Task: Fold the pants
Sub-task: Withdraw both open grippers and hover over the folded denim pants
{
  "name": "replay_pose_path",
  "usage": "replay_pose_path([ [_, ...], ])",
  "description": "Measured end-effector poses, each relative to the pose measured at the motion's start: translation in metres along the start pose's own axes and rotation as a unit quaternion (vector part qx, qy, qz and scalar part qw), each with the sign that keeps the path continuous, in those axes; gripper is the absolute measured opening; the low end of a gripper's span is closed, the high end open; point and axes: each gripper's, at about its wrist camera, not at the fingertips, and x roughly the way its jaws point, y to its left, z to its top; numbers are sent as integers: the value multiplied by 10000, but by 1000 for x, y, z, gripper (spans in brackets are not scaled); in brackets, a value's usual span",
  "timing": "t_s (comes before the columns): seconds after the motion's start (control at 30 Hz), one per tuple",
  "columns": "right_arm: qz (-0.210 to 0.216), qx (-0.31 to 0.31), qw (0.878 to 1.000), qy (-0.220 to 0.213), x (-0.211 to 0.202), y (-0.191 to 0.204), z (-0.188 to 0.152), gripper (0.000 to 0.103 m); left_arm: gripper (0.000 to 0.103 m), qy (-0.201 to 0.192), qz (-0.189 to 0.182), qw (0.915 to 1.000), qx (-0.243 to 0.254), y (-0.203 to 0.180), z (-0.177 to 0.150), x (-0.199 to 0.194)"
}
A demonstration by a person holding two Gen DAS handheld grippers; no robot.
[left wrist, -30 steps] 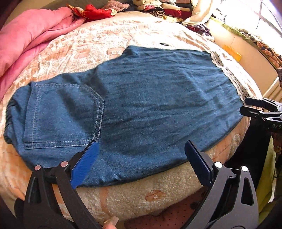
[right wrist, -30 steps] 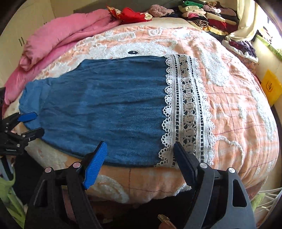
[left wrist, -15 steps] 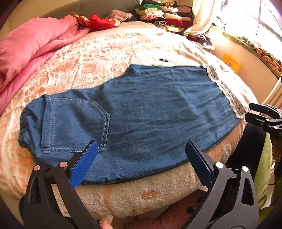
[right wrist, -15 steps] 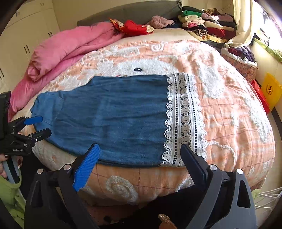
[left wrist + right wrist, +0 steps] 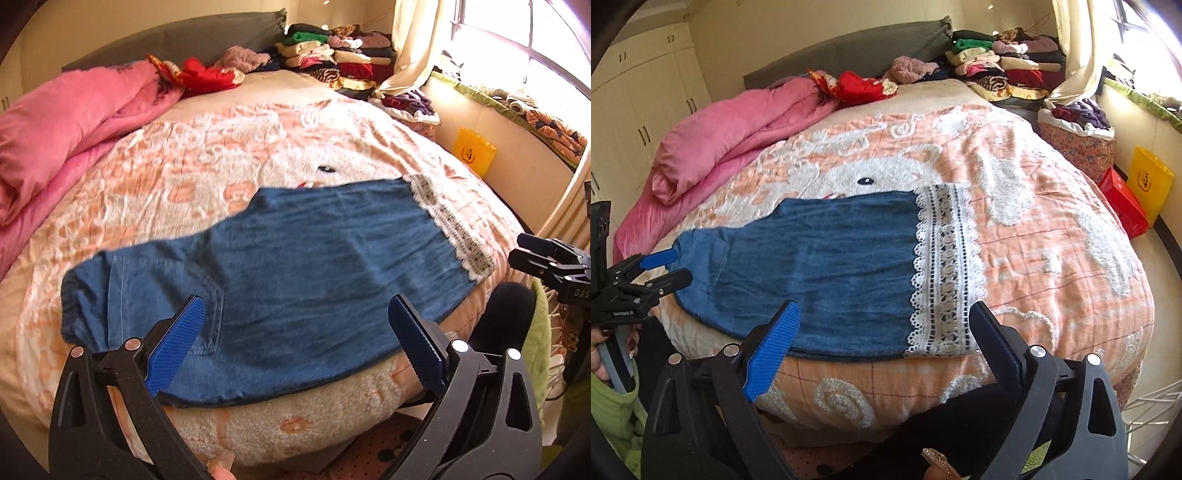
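Observation:
Blue denim pants (image 5: 295, 273) (image 5: 820, 269) lie flat on the bed near its front edge, folded lengthwise, with a back pocket (image 5: 162, 295) at the waist end on the left and a white lace hem (image 5: 942, 269) on the right. My left gripper (image 5: 295, 343) hovers open above the pants' near edge by the pocket, nothing between its fingers. Over the near edge at the lace hem my right gripper (image 5: 886, 339) is open and empty. Each gripper shows at the side of the other's view: the right gripper (image 5: 546, 258), the left gripper (image 5: 661, 266).
The bed carries a peach and white blanket (image 5: 1034, 229). A pink duvet (image 5: 62, 140) is bunched at the left, folded clothes (image 5: 1001, 62) stacked at the head. A yellow bag (image 5: 1148, 181) and red box (image 5: 1123, 203) stand by the right wall. A hand (image 5: 598, 354) grips the left tool.
Both grippers have risen and pulled back from the pants, so more of the bed shows. The right gripper's jaws have spread wider. The pants lie unmoved.

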Motion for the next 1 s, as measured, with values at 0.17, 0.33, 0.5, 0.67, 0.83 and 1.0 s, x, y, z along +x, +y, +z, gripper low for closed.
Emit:
replay_pose_path([
  [0.17,-67,114,9998,-141,-11,-8,1,92,93,-86,-85,9998,152,-15,13,-1],
  [0.33,-118,239,9994,-241,-18,-16,0,92,93,-114,-162,9991,363,-30,22,1],
  [0.5,-205,306,9989,-283,-21,-22,-1,92,93,-89,-264,9984,500,-44,30,10],
  [0.67,-291,396,9985,-259,-18,-30,-4,92,93,-12,-378,9968,701,-59,38,24],
  [0.83,-316,486,9981,-205,-13,-36,-5,92,93,72,-488,9951,853,-73,46,40],
  [1.0,-334,574,9977,-150,-7,-42,-7,92,93,135,-573,9938,940,-82,55,55],
])
